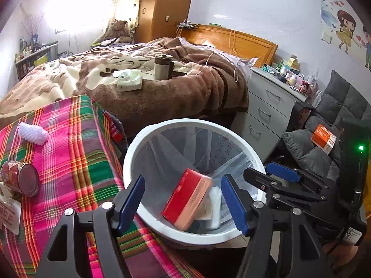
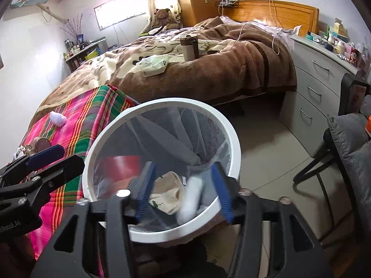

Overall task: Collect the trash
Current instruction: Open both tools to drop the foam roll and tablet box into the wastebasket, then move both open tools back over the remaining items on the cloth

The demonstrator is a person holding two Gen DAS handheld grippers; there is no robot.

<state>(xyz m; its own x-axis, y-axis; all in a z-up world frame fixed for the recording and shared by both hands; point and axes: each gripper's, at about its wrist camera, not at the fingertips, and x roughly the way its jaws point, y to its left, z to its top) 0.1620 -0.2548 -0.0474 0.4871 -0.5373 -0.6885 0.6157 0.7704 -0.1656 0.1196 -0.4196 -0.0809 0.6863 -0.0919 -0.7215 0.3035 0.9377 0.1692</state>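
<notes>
A white trash bin (image 1: 129, 162) with a clear liner stands beside the plaid-covered table; it also shows in the right wrist view (image 2: 234, 143). My left gripper (image 1: 183, 199) is open over the bin, and a red box (image 1: 185, 197) lies tilted in the bin between its fingers, not gripped. My right gripper (image 2: 185, 190) is open above the bin; a blurred white piece (image 2: 191, 199) is between its fingers over beige paper trash (image 2: 167, 192). On the table lie a white knobbly object (image 1: 33, 133), a red can (image 1: 22, 178) and a label packet (image 1: 9, 213).
The plaid table (image 1: 76, 162) is left of the bin. A bed (image 1: 139, 88) behind holds a tissue pack (image 1: 128, 80) and a thermos (image 1: 162, 67). A grey drawer unit (image 1: 266, 111) and a chair with grey cushions (image 1: 320, 143) stand at the right.
</notes>
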